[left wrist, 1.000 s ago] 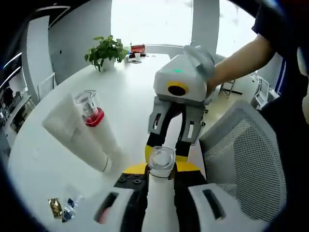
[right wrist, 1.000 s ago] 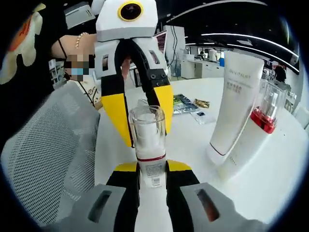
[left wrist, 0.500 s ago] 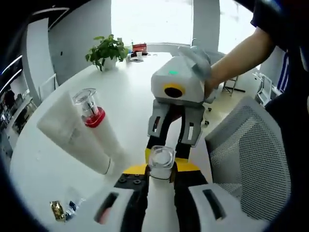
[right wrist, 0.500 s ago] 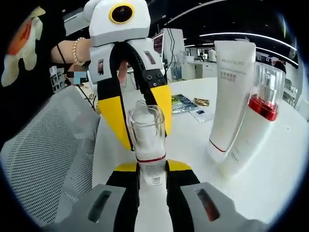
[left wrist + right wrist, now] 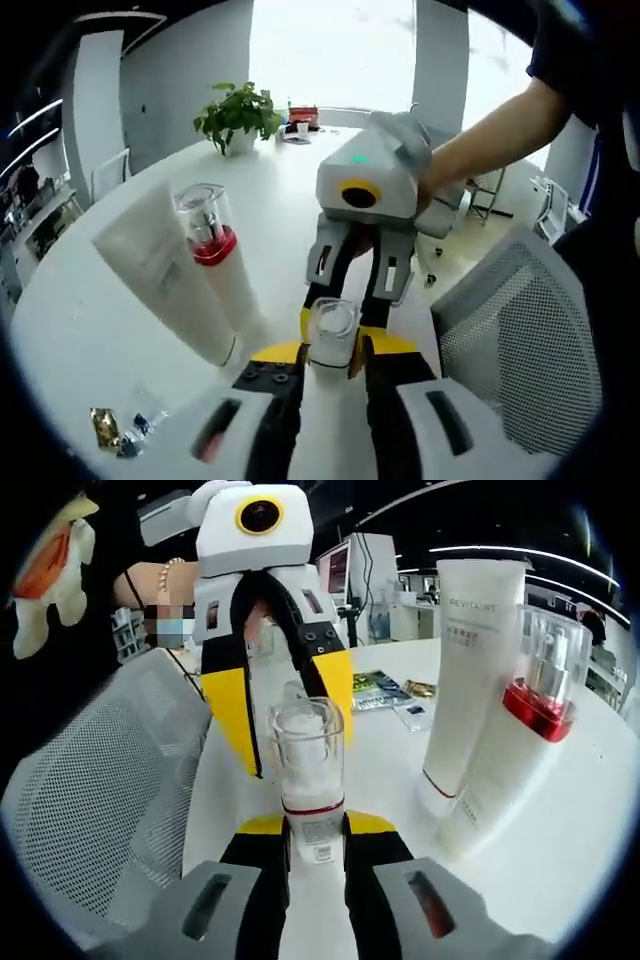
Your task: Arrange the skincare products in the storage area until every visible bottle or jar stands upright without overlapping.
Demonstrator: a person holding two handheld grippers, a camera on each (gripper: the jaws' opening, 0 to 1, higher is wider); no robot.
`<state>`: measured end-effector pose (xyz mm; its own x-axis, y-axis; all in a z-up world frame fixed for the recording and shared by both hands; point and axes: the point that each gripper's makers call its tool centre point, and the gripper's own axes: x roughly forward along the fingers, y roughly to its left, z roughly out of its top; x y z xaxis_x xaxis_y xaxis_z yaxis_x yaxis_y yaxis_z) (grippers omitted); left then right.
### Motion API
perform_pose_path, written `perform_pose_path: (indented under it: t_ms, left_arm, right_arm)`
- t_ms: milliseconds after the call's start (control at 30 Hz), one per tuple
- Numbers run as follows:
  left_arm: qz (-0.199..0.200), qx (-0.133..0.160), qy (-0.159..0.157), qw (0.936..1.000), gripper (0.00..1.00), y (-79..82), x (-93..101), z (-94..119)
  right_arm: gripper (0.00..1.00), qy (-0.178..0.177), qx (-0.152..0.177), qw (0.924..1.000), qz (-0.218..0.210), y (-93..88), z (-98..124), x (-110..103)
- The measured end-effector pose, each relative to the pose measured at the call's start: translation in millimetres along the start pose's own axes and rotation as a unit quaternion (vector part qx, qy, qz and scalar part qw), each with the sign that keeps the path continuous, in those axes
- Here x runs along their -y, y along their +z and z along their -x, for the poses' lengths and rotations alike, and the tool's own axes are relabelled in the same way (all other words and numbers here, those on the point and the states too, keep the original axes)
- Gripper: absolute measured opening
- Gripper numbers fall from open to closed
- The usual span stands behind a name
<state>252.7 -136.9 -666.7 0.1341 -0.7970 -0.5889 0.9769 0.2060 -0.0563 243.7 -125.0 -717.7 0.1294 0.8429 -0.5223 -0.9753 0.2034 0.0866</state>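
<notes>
Both tongs are on the same white pump bottle (image 5: 308, 780), one at each end of it, over the near edge of the round white tabletop (image 5: 120, 290). In the right gripper view the right tongs (image 5: 314, 842) are clamped on the bottle's lower body, yellow jaw tips pressed against either side just under its thin red band, and its clear cap (image 5: 307, 742) points away from the camera. Facing them, the left tongs (image 5: 291, 715) straddle that cap, their yellow jaws spread a little to either side of it; whether they touch the cap I cannot tell

From the left gripper view the left tongs (image 5: 331, 352) have their yellow tips at either side of the bottle (image 5: 331, 335) just below its clear cap, closed in on it as far as I can see. The right tongs (image 5: 352, 290) come in from beyond, held by a gloved hand (image 5: 405, 140) on a bare forearm.

Off to one side on the tabletop stand the other two products, touching each other: a tall white tube (image 5: 468, 670) resting on its cap end, and a white bottle with a red collar (image 5: 530, 705) and a clear top, leaning against the tube. A few small sachets (image 5: 385, 692) lie flat on the tabletop behind them. A grey mesh chair (image 5: 520, 350) sits just beside the table's edge, and a potted plant (image 5: 238, 112) stands at the far side
</notes>
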Motion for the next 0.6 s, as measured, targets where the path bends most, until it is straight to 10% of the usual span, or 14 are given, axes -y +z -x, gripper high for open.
perform_pose_path:
  t_ms: [600]
  left_arm:
    - [0.031,-0.003,0.027,0.9992,0.36,-14.3,-12.9,13]
  right_arm:
    - [0.20,-0.010,-0.015,0.9998,0.012,-8.5,16,45]
